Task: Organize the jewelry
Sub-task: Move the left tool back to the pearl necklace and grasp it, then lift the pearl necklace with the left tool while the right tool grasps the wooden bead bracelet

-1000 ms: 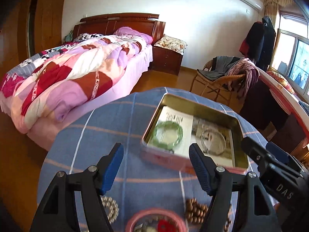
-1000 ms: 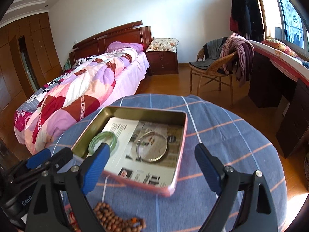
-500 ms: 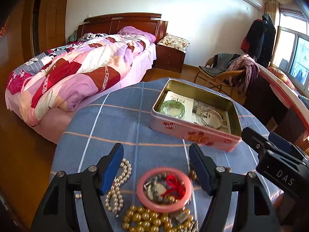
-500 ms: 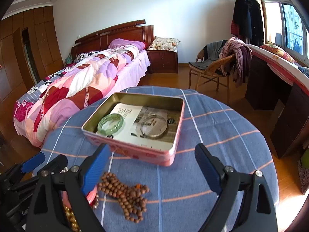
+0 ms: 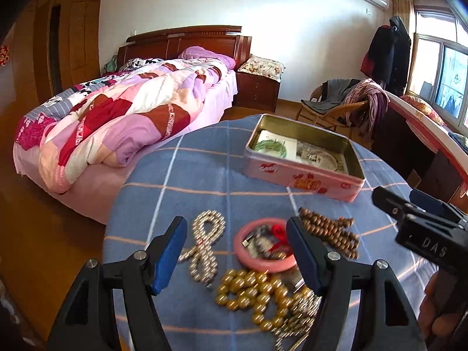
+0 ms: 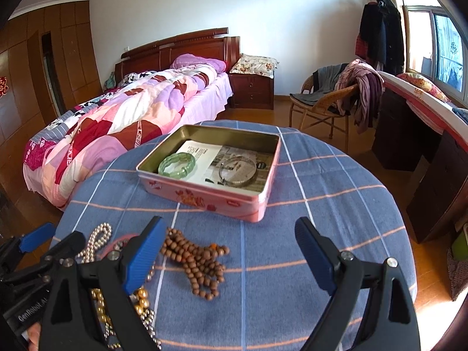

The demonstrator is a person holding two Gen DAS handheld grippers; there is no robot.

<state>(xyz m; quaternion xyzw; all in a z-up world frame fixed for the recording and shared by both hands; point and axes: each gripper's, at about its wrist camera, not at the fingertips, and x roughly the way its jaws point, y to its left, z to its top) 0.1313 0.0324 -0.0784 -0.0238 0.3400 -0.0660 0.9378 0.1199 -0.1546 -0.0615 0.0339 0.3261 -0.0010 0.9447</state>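
Observation:
A pink tin box (image 5: 304, 180) (image 6: 204, 196) stands on the blue checked table and holds a green bangle (image 6: 177, 163) and a silver bangle (image 6: 238, 171) on paper. Nearer lie a pearl strand (image 5: 204, 242), a pink bangle (image 5: 264, 245) around small trinkets, gold beads (image 5: 251, 292) and brown wooden beads (image 6: 194, 259) (image 5: 330, 231). My left gripper (image 5: 237, 254) hangs open above the pearl strand and pink bangle, holding nothing. My right gripper (image 6: 231, 259) is open and empty over the wooden beads and bare cloth; it also shows at the right edge of the left wrist view.
The round table (image 6: 321, 204) has bare cloth on its right half. Beyond it are a bed with a patchwork quilt (image 5: 122, 122), a nightstand (image 6: 253, 90), a wicker chair with clothes (image 6: 330, 102) and a dark desk (image 6: 415, 134) by the window.
Both grippers have drawn back from the tin box toward the near edge of the table. The loose jewelry has come into view beneath them. Neither gripper's jaws changed.

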